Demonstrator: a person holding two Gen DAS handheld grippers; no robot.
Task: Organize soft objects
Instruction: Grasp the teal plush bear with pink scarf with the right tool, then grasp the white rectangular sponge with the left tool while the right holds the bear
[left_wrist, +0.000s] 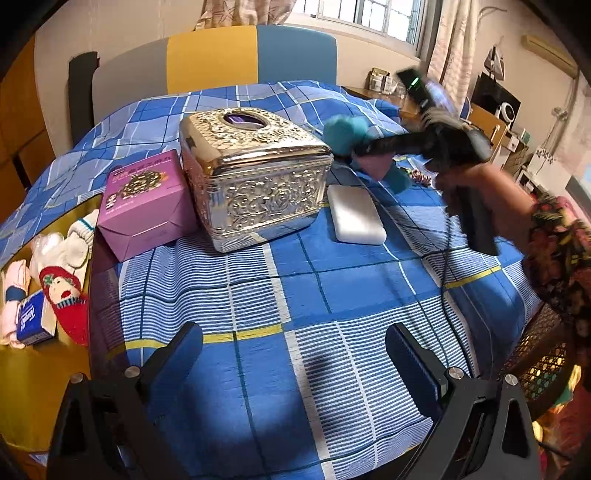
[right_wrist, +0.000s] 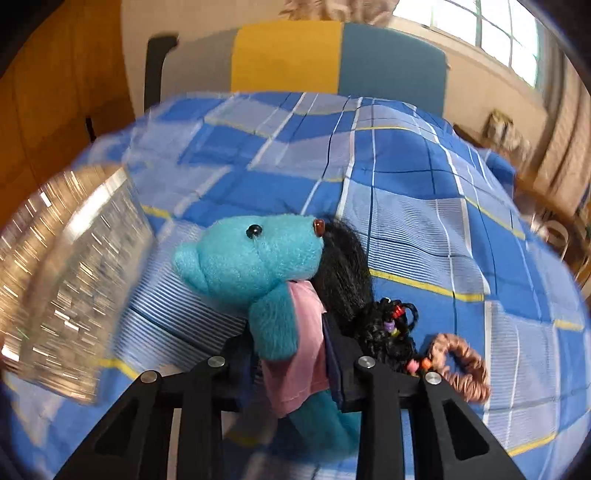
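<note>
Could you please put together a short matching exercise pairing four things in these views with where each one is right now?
Things:
1. teal plush bear
2. white pad
3. purple box
4. pink scrunchie

Places:
A. lying on the bedspread in front of the bear
B. pinched between the right gripper's fingers
C. touching the left side of the silver tissue box
D. on the bedspread beside the black beaded hair tie

Pairs: 1-B, 2-A, 3-C, 4-D
</note>
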